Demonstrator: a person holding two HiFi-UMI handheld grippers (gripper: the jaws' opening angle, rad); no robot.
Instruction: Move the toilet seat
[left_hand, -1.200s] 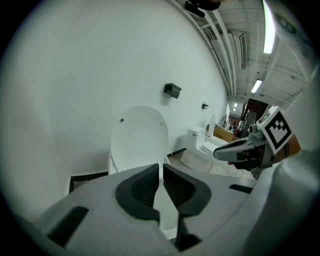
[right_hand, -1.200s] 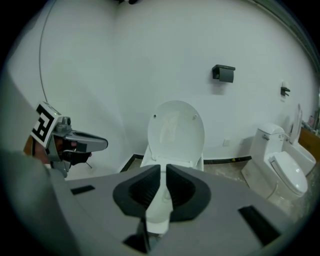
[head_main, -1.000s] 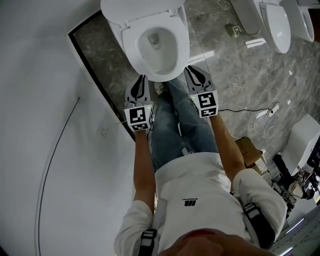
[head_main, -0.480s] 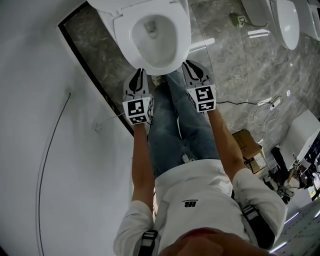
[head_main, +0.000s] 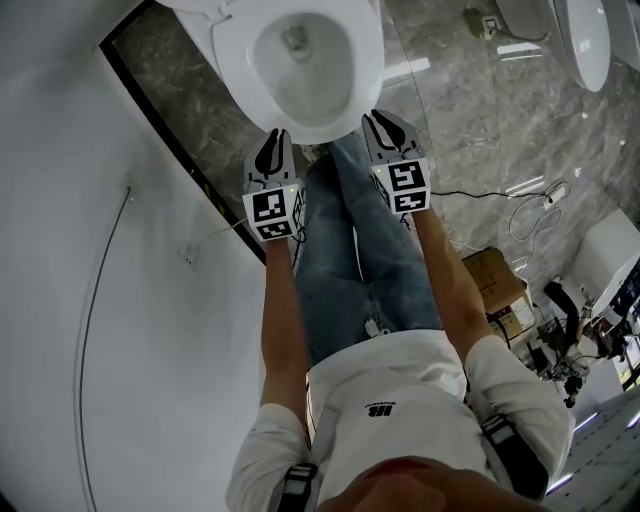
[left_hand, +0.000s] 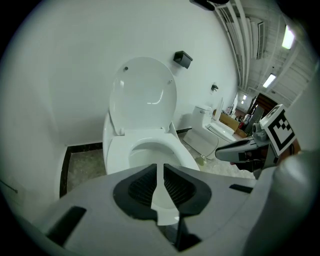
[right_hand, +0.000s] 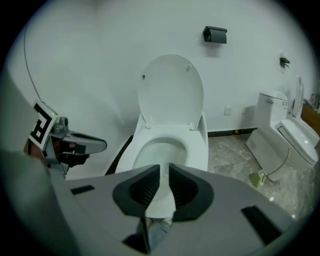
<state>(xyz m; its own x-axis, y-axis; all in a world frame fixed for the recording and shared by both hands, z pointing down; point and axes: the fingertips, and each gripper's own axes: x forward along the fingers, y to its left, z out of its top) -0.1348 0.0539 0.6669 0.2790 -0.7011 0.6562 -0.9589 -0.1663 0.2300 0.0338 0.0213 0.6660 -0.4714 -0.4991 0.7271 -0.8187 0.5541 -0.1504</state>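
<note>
Toilet seat (head_main: 318, 122) lies flat on the white bowl (head_main: 300, 62). The lid (left_hand: 145, 97) stands straight up against the white wall (right_hand: 95, 55). The left gripper (head_main: 276, 142) is just beside the seat's front left edge. The right gripper (head_main: 378, 122) is just beside its front right edge. Each has its jaws pressed together with nothing between them. I cannot tell if the tips touch the seat. The person's legs in blue jeans (head_main: 350, 250) are between the grippers. Another toilet (right_hand: 280, 127) sits off to the right.
</note>
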